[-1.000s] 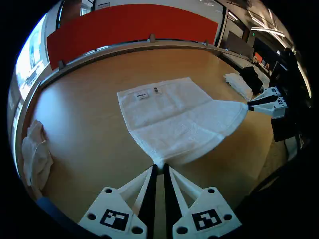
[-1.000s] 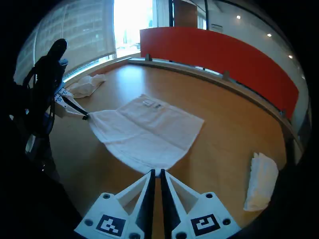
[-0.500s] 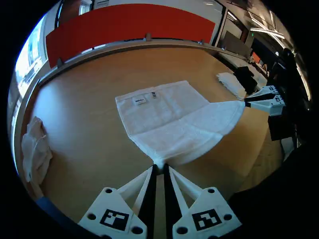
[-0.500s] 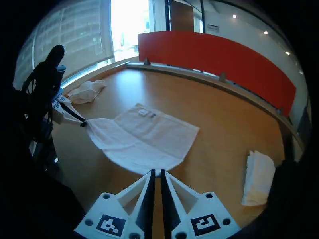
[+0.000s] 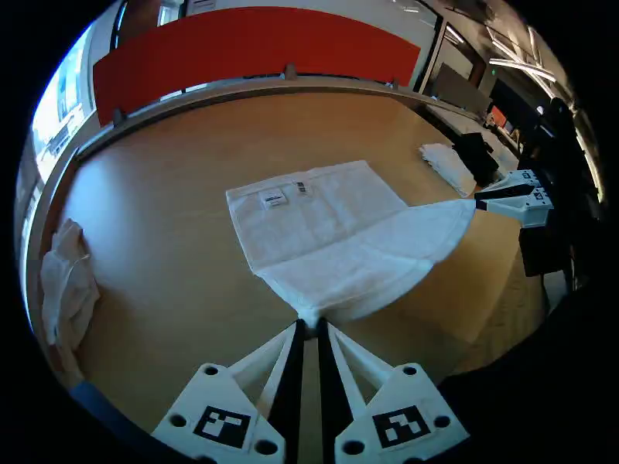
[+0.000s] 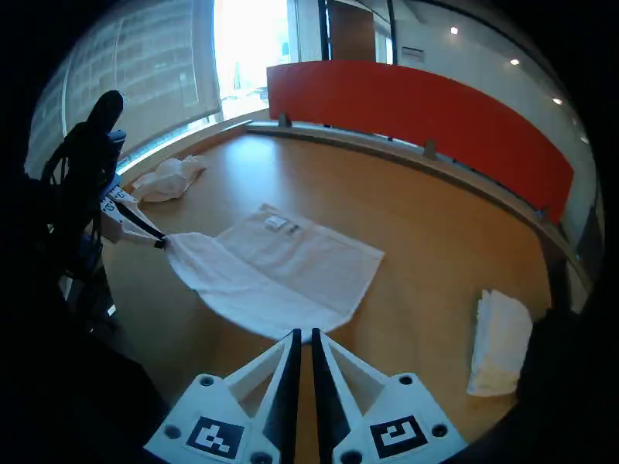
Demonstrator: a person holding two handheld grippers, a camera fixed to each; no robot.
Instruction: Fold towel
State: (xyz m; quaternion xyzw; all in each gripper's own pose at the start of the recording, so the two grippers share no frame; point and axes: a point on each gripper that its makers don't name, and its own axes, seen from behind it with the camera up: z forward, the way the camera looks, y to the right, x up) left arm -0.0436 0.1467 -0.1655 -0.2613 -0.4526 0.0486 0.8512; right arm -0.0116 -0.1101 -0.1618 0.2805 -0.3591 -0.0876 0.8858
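Left gripper view: the left gripper (image 5: 309, 329) stands narrow, its 2 fingers pinching the near corner of the white towel (image 5: 333, 232). The towel's far half lies flat on the wooden table (image 5: 170, 232) with 2 labels facing up. Its near edge is lifted and stretched between the grippers. At right, the right gripper (image 5: 476, 203) grips the other near corner. A folded stack (image 5: 449, 164) lies beyond it. A crumpled cloth (image 5: 66, 278) lies at the table's left edge, well apart.

Right gripper view: the right gripper is narrow, clamped on the towel's corner at bottom centre. The left gripper holds the opposite corner at left. A red panel (image 6: 433, 116) runs along the table's far edge.
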